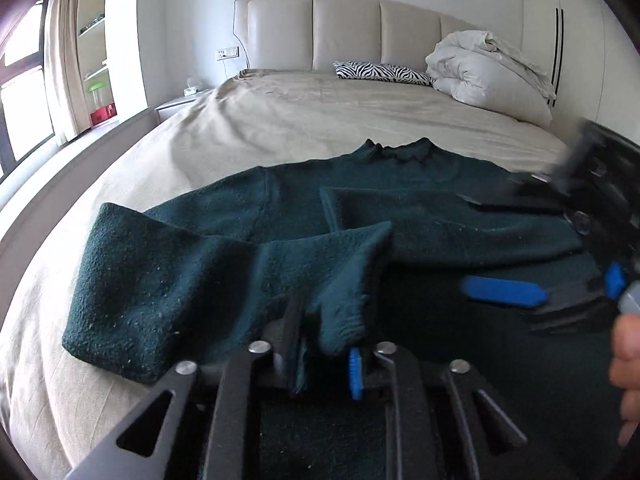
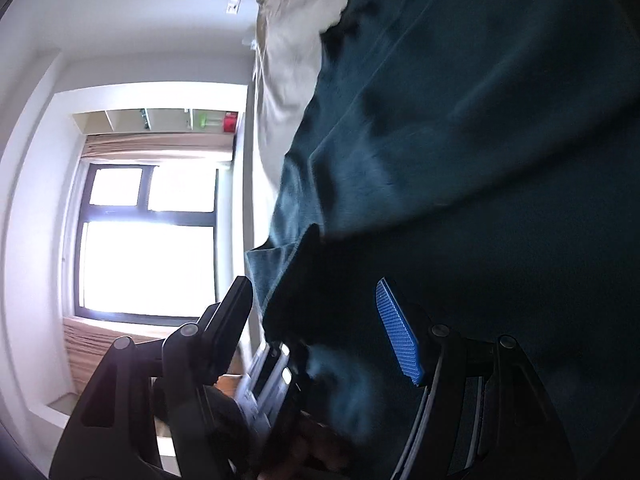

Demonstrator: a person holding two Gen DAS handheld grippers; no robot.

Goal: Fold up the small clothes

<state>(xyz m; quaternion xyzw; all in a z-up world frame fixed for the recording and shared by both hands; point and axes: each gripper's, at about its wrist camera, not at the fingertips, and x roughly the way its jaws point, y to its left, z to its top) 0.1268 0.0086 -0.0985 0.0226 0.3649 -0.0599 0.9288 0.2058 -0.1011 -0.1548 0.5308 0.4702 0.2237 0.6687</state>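
Note:
A dark green fleece sweater [image 1: 420, 176] lies flat on the beige bed [image 1: 280, 128], collar toward the headboard. Its left sleeve [image 1: 160, 280] is folded across the body. The sleeve's cuff [image 1: 344, 328] sits between the fingers of my left gripper [image 1: 326, 336], whose jaws stand slightly apart and do not seem to press it. My right gripper [image 1: 498, 300] hovers open over the sweater's right side, blue pad [image 1: 504, 290] showing and a hand [image 1: 628, 360] behind it. In the right wrist view the right gripper [image 2: 312, 292] is rolled sideways and open, with sweater [image 2: 460, 140] fabric filling the space ahead.
A crumpled white duvet [image 1: 480, 72] and a zebra pillow [image 1: 380, 72] lie at the head of the bed by the padded headboard [image 1: 344, 28]. A nightstand [image 1: 180, 104], shelves and a curtained window [image 2: 148, 240] stand on the left. The bed's edge runs along the lower left.

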